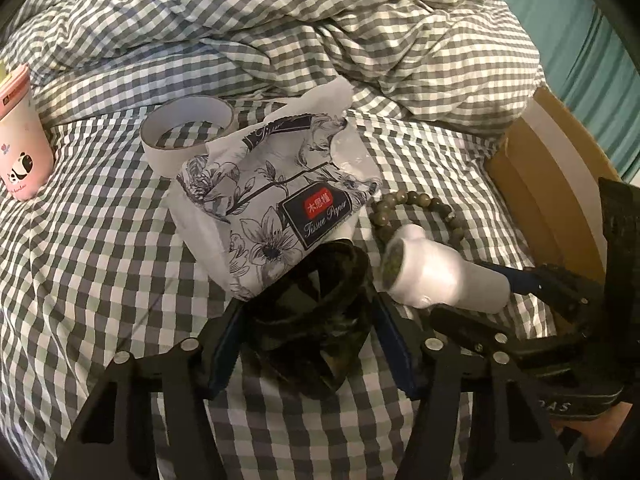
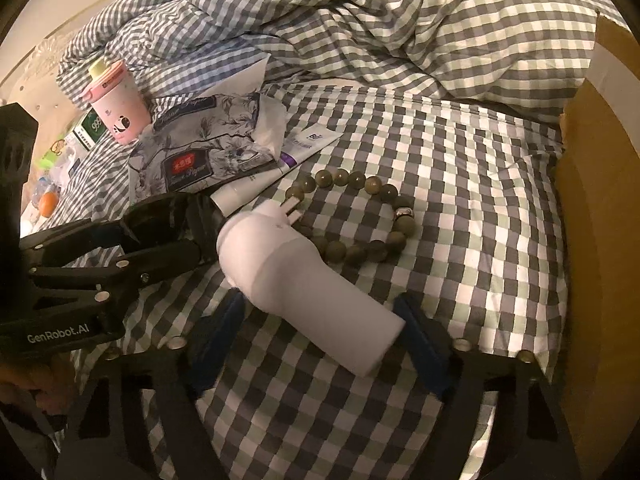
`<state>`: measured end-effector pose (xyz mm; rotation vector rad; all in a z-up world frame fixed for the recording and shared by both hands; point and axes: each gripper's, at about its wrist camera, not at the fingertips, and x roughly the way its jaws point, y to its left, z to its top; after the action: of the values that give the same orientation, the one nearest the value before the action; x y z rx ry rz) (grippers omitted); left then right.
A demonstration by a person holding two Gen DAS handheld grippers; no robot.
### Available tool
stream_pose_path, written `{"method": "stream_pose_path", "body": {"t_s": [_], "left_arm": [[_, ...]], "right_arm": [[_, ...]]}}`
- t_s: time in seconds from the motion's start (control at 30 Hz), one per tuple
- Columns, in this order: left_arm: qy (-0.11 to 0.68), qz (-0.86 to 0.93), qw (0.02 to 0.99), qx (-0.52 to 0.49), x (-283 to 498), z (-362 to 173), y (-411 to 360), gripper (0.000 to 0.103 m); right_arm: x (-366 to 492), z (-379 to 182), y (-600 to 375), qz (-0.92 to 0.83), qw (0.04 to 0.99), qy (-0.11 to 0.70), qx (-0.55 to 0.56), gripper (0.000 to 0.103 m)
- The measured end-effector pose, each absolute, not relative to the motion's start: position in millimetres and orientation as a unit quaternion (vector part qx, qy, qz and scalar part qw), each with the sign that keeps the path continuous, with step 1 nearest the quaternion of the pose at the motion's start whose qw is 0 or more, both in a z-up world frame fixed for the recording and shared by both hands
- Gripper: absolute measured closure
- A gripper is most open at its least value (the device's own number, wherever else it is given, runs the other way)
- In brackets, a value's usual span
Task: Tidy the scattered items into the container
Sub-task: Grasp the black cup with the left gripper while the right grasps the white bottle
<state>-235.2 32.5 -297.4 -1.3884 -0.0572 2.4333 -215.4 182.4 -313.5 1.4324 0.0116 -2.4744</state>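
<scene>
left tongs (image 1: pixel 308 308): your jaws straddle the dark sunglasses (image 1: pixel 308 300), low centre; pads seem to touch, grip not certain.
right tongs (image 2: pixel 320 340): half spread around the white charger (image 2: pixel 304 292); no firm pinch visible.
charger axis: runs lower right to upper left, prongs toward the beads (image 2: pixel 360 216).
box (image 2: pixel 600 240): right edge, nearer your right hand; contents hidden.

Checked bed (image 2: pixel 460 184) — bead bracelet (image 2: pixel 356 216), tissue pack (image 1: pixel 276 204), tape roll (image 1: pixel 188 136), pink cup (image 2: pixel 118 104), rumpled duvet (image 1: pixel 320 20)
</scene>
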Motion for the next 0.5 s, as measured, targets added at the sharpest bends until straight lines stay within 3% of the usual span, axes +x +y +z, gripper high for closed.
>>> {"method": "stream_pose_path", "body": {"t_s": [0.17,0.5], "left_arm": [[-0.013,0.856,0.172,-0.488,-226.3,-292.9,35.9,0.046],[-0.018,0.859,0.163,-0.484,-215.2,-283.0,31.5,0.047]], "right_arm": [[-211.3,-312.2,180.2,-0.853,0.152,0.005,0.499,0.055],[-202.3,-303.1,177.6,-0.853,0.169,-0.004,0.493,0.063]]}}
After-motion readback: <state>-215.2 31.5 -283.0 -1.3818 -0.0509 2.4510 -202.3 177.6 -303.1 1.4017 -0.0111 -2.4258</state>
